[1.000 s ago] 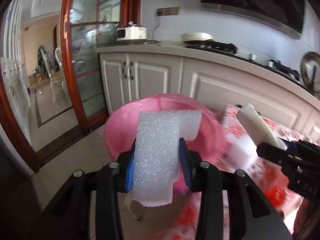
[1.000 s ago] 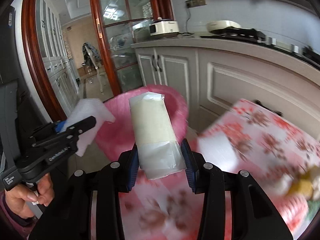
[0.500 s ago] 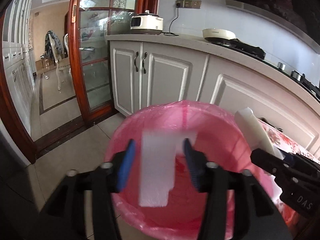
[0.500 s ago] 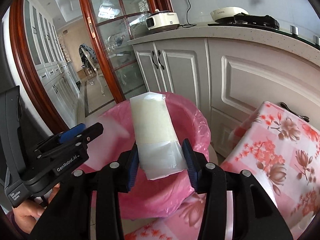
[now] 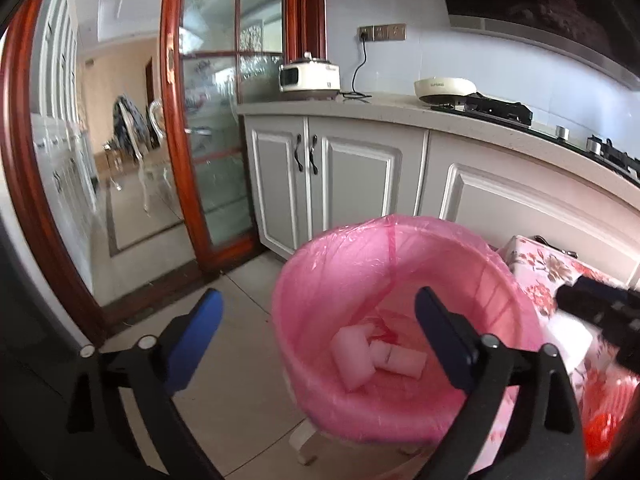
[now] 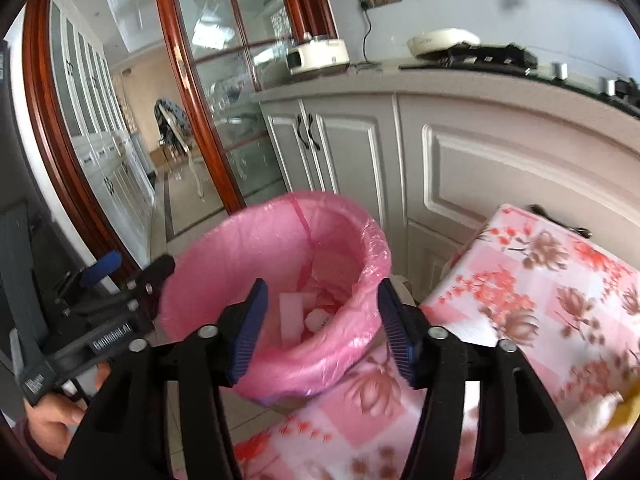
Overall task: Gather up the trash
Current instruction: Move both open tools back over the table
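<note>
carefully: your left tongs [image 5: 316,312] and right tongs [image 6: 319,294] are opening, both empty, over the pink bin [image 5: 400,248]; bump its rim pulling back and the foam pieces [image 5: 372,356] spill.

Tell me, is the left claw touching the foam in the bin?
Apart. The left wrist view shows the left claw opening, empty, above the foam lying in the bin.
</note>
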`<state>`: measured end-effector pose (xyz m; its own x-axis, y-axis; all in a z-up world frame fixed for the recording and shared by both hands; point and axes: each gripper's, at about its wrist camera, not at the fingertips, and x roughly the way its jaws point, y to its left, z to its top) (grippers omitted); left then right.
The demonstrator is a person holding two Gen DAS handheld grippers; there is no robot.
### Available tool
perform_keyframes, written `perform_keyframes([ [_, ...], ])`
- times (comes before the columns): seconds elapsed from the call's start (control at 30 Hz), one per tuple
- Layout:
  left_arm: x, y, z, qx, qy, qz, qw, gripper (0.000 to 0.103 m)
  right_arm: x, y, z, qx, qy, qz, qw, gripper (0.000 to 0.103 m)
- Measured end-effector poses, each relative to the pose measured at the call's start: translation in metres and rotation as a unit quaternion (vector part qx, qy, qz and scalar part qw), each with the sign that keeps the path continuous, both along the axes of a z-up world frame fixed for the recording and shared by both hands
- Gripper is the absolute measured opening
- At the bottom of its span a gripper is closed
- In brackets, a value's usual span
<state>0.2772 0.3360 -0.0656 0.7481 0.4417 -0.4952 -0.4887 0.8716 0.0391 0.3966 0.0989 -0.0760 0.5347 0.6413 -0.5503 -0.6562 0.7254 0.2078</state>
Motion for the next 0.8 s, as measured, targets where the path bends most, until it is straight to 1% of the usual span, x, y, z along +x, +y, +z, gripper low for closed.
perform_keyframes([
  [0.07, -0.018, -0.019, 0.006, 0.029, 0.003, 0.008, 0.9995, 0.096, -0.020, -0.020, 0.012, 0.008, -0.015, -0.006, 1.000, 0.062],
  [0.13, -0.038, -0.038, 0.011, 0.056, -0.014, 0.016, 0.9982, 0.096, -0.037, -0.040, 0.022, 0.008, -0.031, -0.016, 0.999, 0.063],
  [0.2, -0.054, -0.052, 0.015, 0.056, -0.025, 0.008, 0.9981, 0.096, -0.051, -0.060, 0.029, 0.010, -0.041, -0.027, 0.999, 0.065],
  [0.3, -0.074, -0.070, 0.016, 0.026, -0.035, -0.015, 0.9989, 0.098, -0.072, -0.098, 0.036, 0.009, -0.057, -0.055, 0.997, 0.068],
  [0.4, -0.087, -0.088, 0.014, -0.005, -0.036, -0.020, 0.9992, 0.098, -0.086, -0.132, 0.034, 0.003, -0.064, -0.083, 0.995, 0.070],
  [0.47, -0.093, -0.104, 0.011, -0.032, -0.028, -0.041, 0.9983, 0.098, -0.096, -0.157, 0.030, -0.003, -0.072, -0.104, 0.992, 0.075],
  [0.5, -0.095, -0.109, 0.009, -0.039, -0.027, -0.046, 0.9978, 0.098, -0.102, -0.170, 0.027, -0.009, -0.076, -0.115, 0.990, 0.075],
  [0.6, -0.104, -0.137, 0.003, -0.066, -0.031, -0.074, 0.9946, 0.098, -0.117, -0.207, 0.015, -0.016, -0.082, -0.143, 0.986, 0.082],
  [0.63, -0.104, -0.145, 0.001, -0.068, -0.030, -0.082, 0.9939, 0.098, -0.121, -0.218, 0.012, -0.019, -0.081, -0.152, 0.985, 0.084],
  [0.8, -0.103, -0.198, -0.013, -0.067, -0.011, -0.139, 0.9879, 0.098, -0.138, -0.263, -0.013, -0.020, -0.067, -0.196, 0.978, 0.084],
])
